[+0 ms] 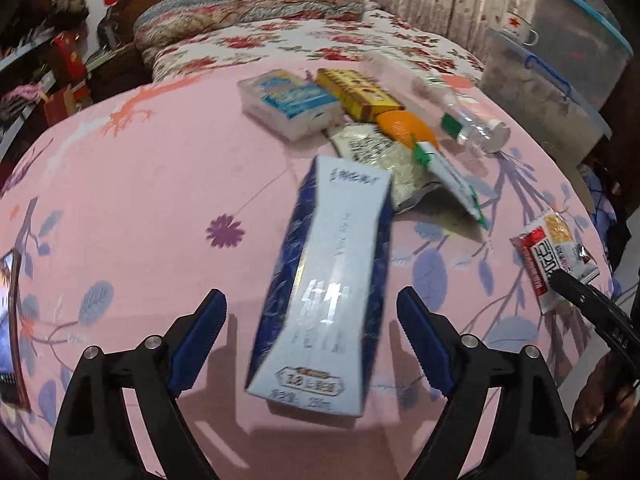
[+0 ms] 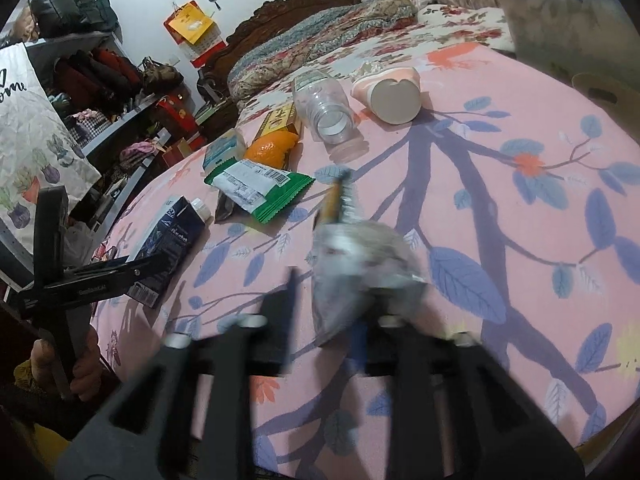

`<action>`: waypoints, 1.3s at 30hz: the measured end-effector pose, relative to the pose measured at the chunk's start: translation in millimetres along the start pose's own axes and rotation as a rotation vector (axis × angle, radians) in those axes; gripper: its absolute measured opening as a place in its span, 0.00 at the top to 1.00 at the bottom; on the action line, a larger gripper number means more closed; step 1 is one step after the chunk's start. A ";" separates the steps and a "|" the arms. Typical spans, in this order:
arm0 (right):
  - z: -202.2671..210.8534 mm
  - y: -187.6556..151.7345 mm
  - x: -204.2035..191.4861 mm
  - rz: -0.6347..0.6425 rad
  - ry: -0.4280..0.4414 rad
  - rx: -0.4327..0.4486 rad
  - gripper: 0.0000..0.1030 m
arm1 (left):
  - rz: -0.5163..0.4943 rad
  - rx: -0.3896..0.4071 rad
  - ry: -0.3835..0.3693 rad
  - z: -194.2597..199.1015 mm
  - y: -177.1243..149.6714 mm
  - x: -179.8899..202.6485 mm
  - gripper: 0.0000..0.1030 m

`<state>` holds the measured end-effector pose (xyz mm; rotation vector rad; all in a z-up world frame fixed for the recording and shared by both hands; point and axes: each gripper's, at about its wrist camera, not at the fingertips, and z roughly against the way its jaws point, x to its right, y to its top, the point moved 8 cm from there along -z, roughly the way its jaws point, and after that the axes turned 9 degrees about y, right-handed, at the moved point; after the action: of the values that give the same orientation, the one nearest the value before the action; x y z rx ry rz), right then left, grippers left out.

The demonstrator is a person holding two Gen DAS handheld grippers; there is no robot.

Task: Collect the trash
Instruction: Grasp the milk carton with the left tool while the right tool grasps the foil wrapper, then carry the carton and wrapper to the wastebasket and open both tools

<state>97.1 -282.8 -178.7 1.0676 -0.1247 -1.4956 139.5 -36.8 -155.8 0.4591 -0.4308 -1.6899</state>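
Observation:
Trash lies on a pink flowered bedsheet. A blue and white carton lies between the fingers of my open left gripper, untouched by either. Beyond it are a silver packet, a green-edged wrapper, orange peel, a clear bottle, a yellow box and a tissue pack. My right gripper is blurred, with a red and silver snack wrapper at its fingertips; its grip is unclear. In the left wrist view a right finger touches that wrapper.
A folded floral quilt lies at the head of the bed. Clear storage bins stand at the right. A pink cup lies tipped beside the bottle. Cluttered shelves and a printed bag are at the left.

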 end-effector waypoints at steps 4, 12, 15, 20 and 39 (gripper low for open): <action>7.7 5.0 -2.4 0.028 0.006 0.054 0.24 | 0.008 -0.015 -0.034 0.7 -2.3 2.3 0.49; 15.6 5.8 19.5 -0.057 0.066 0.053 0.75 | 0.024 0.047 -0.253 46.9 13.7 30.9 0.53; 19.0 6.9 28.1 -0.100 0.101 0.079 0.89 | -0.014 0.059 -0.330 58.9 26.3 58.2 0.54; 36.7 13.1 46.6 -0.146 0.099 0.150 0.93 | -0.083 0.024 -0.449 57.1 46.1 119.0 0.54; 169.0 119.8 286.2 -0.379 -0.282 0.396 0.90 | -0.333 -0.165 -0.735 -14.6 171.2 466.8 0.53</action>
<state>118.3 -635.0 -159.5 1.2326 -0.4525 -2.0185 220.1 -525.3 -107.2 -0.2508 -0.7647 -2.1776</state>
